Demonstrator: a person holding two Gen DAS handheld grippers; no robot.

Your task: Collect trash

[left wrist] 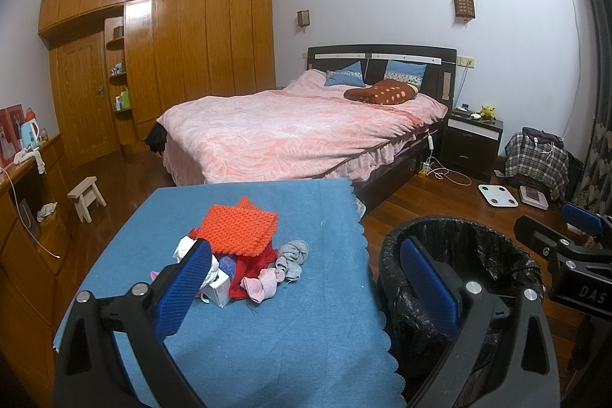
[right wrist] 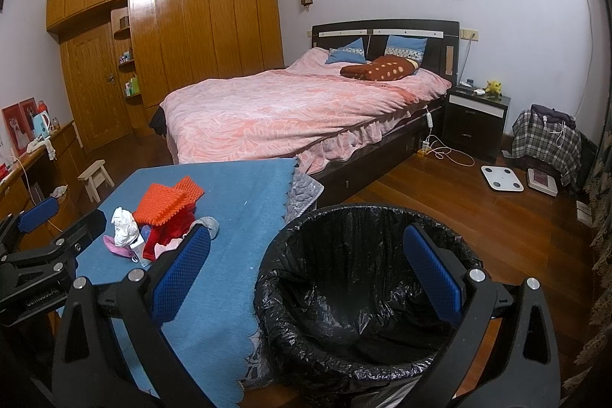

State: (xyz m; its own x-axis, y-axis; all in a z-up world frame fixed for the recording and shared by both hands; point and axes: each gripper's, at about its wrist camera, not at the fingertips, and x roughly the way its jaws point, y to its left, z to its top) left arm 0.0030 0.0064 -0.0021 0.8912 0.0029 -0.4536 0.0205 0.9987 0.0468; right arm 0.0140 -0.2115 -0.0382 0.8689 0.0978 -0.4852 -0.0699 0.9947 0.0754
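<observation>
I see a bedroom with a pink bed (left wrist: 298,132) behind my blue-clothed bench (left wrist: 275,331). Both my left tool (left wrist: 306,282) and right tool (right wrist: 310,278) are wide apart and hold nothing. The crumpled white paper (right wrist: 124,226) sits in the cloth pile near the bench's left edge. The black-lined round bin (right wrist: 344,293) beside the bench's right edge looks empty, so I think nothing is collected yet.

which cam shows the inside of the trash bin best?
Right wrist: the trash bin sits centred, its liner visible to the bottom. Left wrist catches only part of its rim, behind a finger of the hand-held gripper.
</observation>
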